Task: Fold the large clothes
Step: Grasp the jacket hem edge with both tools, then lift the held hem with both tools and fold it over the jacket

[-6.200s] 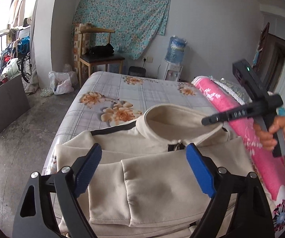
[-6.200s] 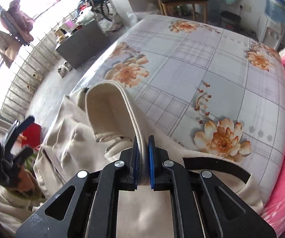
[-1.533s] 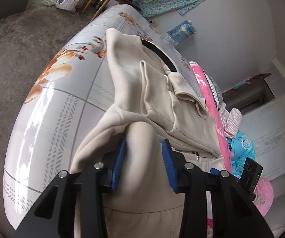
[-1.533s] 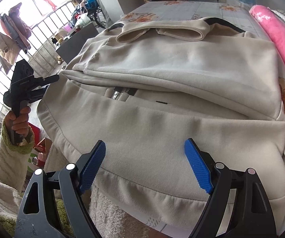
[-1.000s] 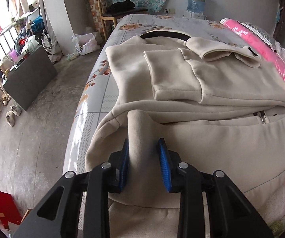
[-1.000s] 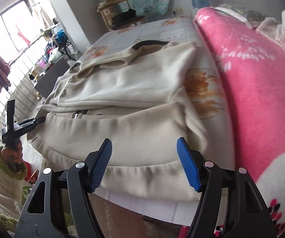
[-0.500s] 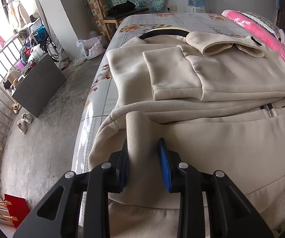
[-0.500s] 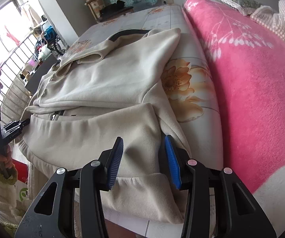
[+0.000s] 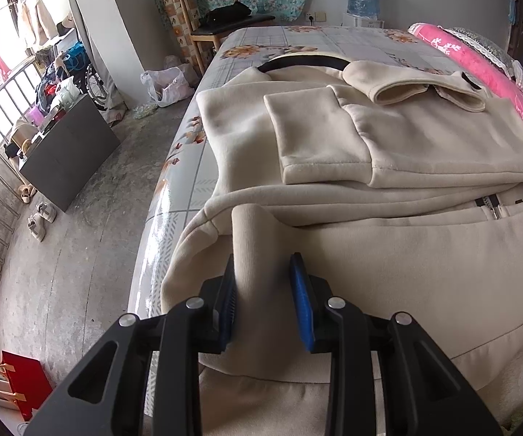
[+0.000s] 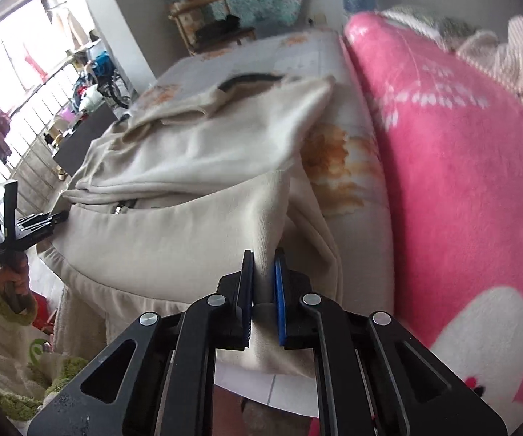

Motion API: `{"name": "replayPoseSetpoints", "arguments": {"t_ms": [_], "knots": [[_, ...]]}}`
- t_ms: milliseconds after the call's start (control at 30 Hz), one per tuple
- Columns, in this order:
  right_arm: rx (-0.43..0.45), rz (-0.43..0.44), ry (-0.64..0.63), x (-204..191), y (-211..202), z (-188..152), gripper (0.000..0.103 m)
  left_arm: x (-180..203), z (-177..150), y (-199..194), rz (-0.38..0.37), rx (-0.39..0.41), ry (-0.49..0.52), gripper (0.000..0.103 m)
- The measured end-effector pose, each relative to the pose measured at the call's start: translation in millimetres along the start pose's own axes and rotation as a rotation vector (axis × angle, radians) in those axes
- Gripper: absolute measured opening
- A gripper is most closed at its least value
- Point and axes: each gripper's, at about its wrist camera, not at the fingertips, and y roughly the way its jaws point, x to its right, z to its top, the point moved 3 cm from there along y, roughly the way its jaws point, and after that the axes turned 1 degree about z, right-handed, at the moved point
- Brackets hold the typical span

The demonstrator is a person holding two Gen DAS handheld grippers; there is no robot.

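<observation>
**Both grippers pinching the jacket hem**

On the floral-sheeted bed (image 9: 297, 41), a cream fleece zip jacket (image 9: 425, 152) is lying partly folded. Left gripper (image 9: 263, 279) is clamping its near hem corner; right gripper (image 10: 263, 272), jaws just closing, is pinching the opposite corner beside a pink blanket (image 10: 461, 167).
</observation>
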Motion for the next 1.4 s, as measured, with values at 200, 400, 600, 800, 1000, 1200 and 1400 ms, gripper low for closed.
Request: {"name": "replayPoseSetpoints", "arguments": {"t_ms": [200,400,600,800,1000,1200,1400], "knots": [[0.004,0.014,0.024,0,1,6,0.013,0,0,0,-0.003,0.003,0.002,0.028],[-0.054,-0.029,0.033,0,17,10,0.013,0,-1,0,0.005,0.005,-0.01,0.028],[-0.078,-0.054,0.036,-1,25,11,0.018,-1,0,0,0.001,-0.005,-0.023,0.028],[-0.093,-0.096,0.008,-7,32,13,0.019,-3,1,1,-0.011,-0.01,-0.036,0.028],[-0.094,-0.159,-0.036,-15,33,14,0.016,-2,1,0,-0.002,-0.003,-0.029,0.026],[-0.078,-0.219,-0.066,-22,31,12,0.01,-8,1,-3,-0.02,0.005,-0.07,0.019],[-0.043,-0.237,-0.088,-30,19,13,0.006,-8,1,-10,-0.019,0.032,-0.083,0.009]]}}
